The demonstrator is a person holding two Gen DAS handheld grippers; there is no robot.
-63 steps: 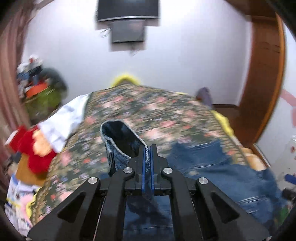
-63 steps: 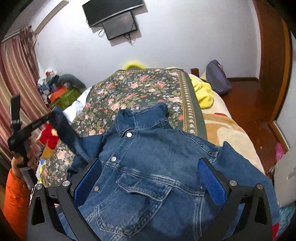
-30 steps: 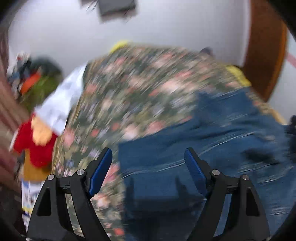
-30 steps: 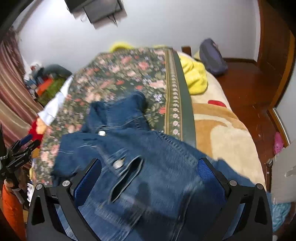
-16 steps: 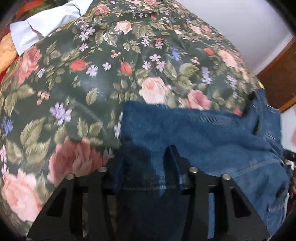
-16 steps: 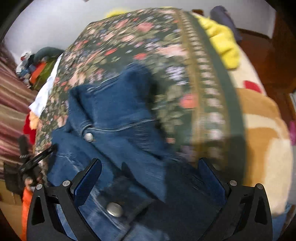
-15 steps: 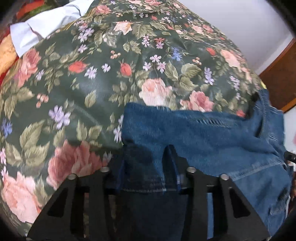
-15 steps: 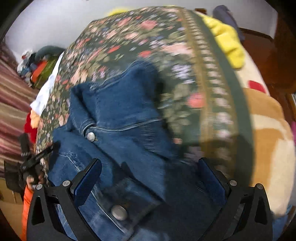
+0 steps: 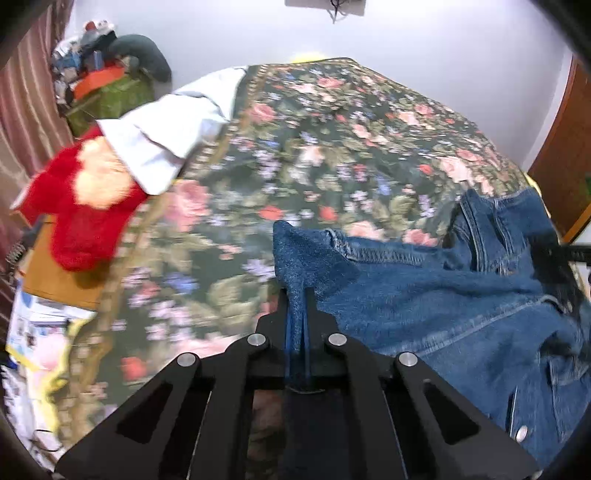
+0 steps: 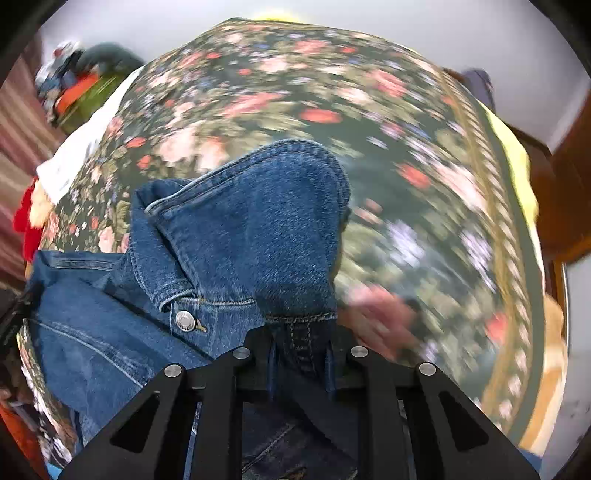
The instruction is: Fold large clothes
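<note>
Dark floral bedspread (image 9: 332,155) filling both views, white wall (image 9: 406,33) behind. Blue denim jacket (image 9: 443,295) spread over the near part of it, long axis running across the bed, collar toward the wall; no brand, label or readable writing anywhere on it. Left gripper (image 9: 300,314) pinched tight on a shoulder fold of the denim, jaws fully together with cloth standing up between them. Right gripper (image 10: 300,343) with jaws closing, a thick seamed fold below the collar (image 10: 258,221) already squeezed between the blue pads. Only in the left wrist view: red plush toy (image 9: 85,214), white cloth (image 9: 166,133), striped curtain (image 9: 26,110). Only in the right wrist view: metal snap button (image 10: 184,320) under the upturned collar, yellow fabric (image 10: 517,173) at the bed's far edge.
</note>
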